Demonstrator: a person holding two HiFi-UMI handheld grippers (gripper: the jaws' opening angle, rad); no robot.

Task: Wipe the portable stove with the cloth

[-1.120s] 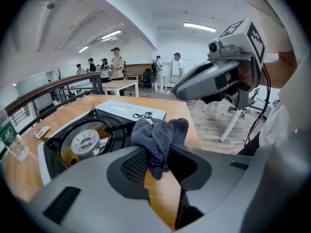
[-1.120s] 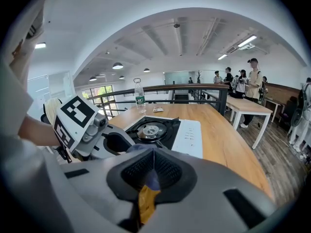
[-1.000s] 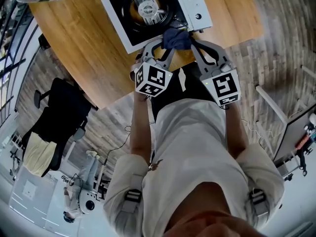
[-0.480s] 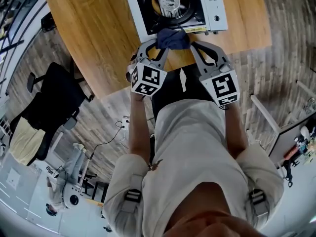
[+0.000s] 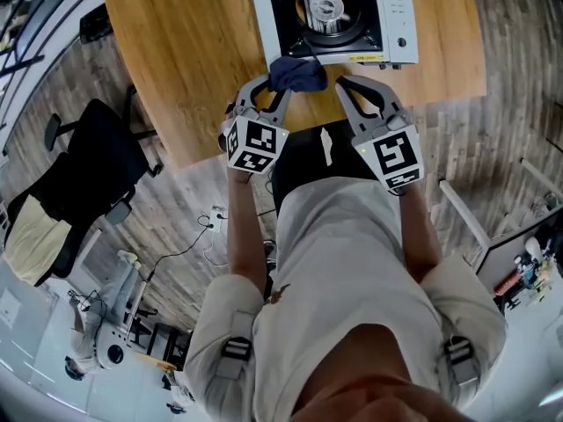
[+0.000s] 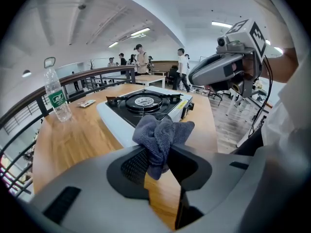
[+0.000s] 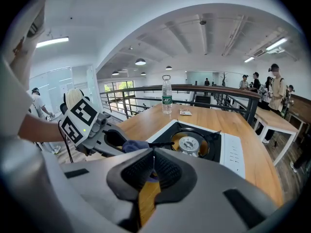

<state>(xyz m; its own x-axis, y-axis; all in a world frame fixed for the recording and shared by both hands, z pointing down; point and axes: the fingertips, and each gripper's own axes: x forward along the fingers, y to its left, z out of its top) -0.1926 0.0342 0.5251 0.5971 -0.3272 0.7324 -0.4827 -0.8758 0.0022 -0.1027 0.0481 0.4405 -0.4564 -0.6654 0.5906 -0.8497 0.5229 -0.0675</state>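
While left tongs clamp cloth, stove lies crosswise, knob right

Cloth: dark slate blue, fuzzy nap. Stove: white casing, black top plate, silver burner with a brassy ring round it, yellow strip along the front edge. Desk: honey-coloured wood, fine straight grain. Left tool and right tool: pale grey shells, black ribbed pads, black-and-white square markers on the cube of each. Bottle: clear, green label. Floor: grey-brown planks, streaky grain. Chair: black, with pale yellow fabric on it. Shirt: off-white, plain, no pattern made out.
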